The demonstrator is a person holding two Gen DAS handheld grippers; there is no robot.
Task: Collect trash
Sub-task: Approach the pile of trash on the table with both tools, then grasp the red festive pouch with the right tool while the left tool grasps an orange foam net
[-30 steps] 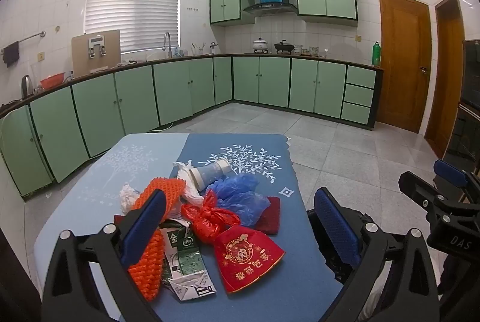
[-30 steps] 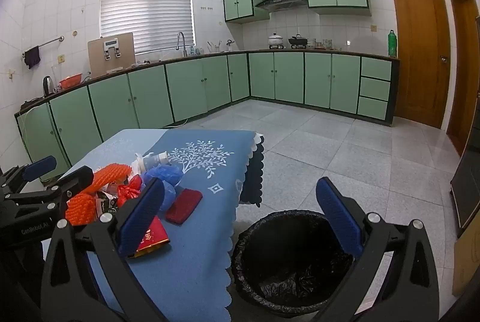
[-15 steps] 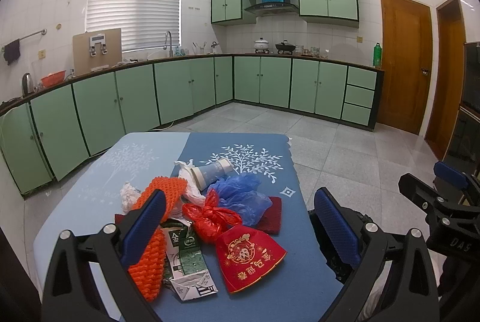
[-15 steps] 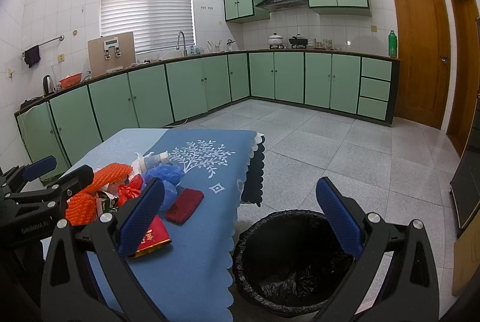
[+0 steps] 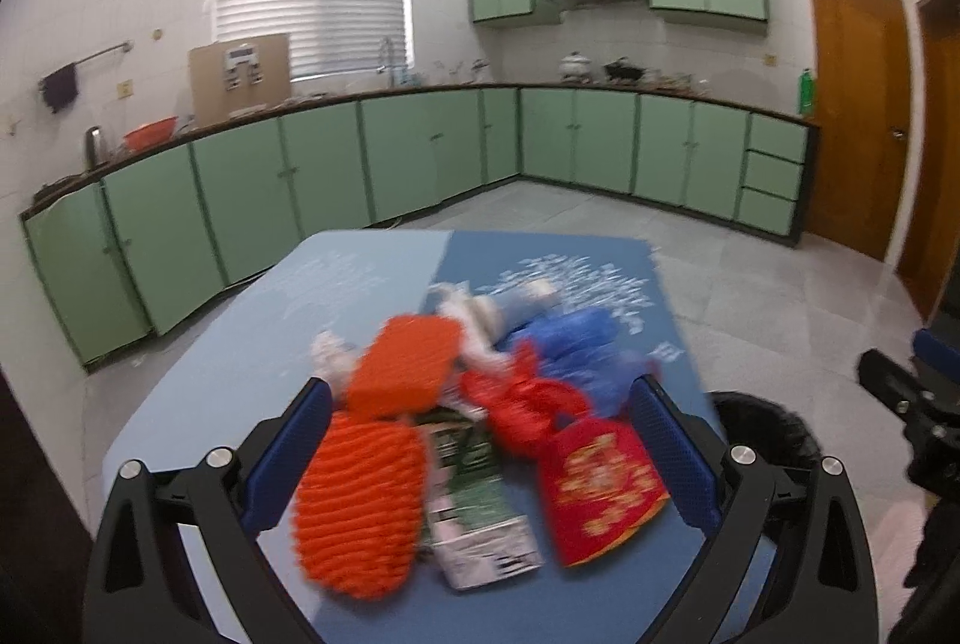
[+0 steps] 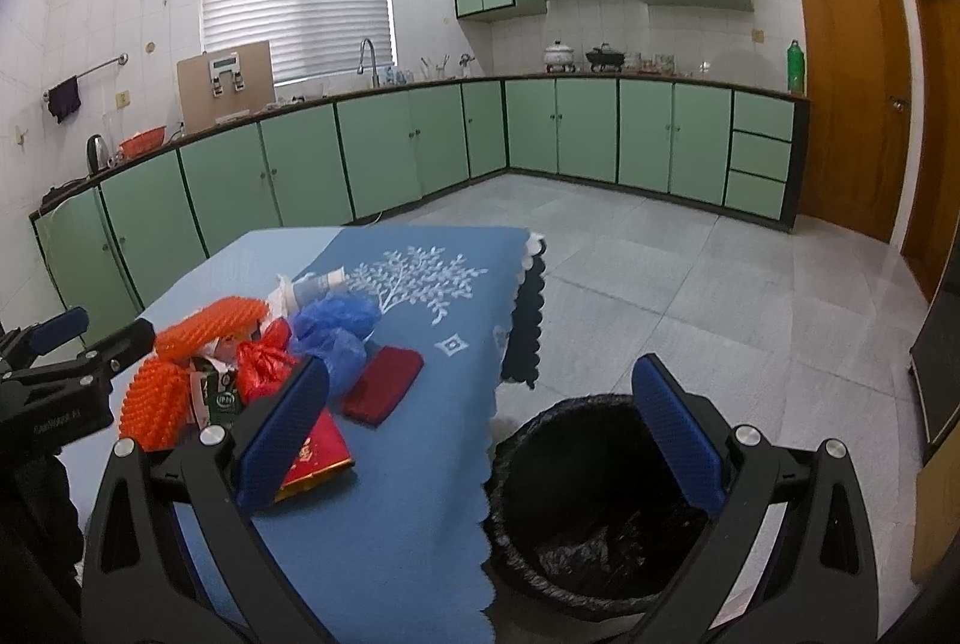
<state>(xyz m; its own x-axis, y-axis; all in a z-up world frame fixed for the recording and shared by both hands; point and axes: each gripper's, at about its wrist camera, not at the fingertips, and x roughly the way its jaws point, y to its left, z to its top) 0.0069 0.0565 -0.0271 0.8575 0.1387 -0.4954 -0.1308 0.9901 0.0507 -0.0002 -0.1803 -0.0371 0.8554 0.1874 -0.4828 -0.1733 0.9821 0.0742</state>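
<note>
Since the earlier frames the left gripper (image 5: 480, 458) has come forward and lower over the pile of trash, which now fills more of its view and is smeared with motion blur; the right gripper (image 6: 480, 440) has hardly shifted. The left gripper's jaws are spread wide and grip nothing, its two blue pads flanking the near part of the heap. Between them lie an orange ridged foam piece (image 5: 360, 506), a green-and-white carton (image 5: 474, 506) and a red packet with gold print (image 5: 600, 488). Behind these sit a crumpled red bag (image 5: 528, 404), a blue plastic bag (image 5: 576, 344) and a second orange foam piece (image 5: 408, 362).

All of it rests on the blue tablecloth (image 6: 420, 500), toward the table's left side. A dark red flat item (image 6: 384, 383) lies just beside the blue bag in the right wrist view.

The right gripper is also wide and empty, hanging above the table's edge and the black-lined trash bin (image 6: 600, 512), which stands on the floor just beside the table. The bin's liner looks dark; its contents cannot be told.
</note>
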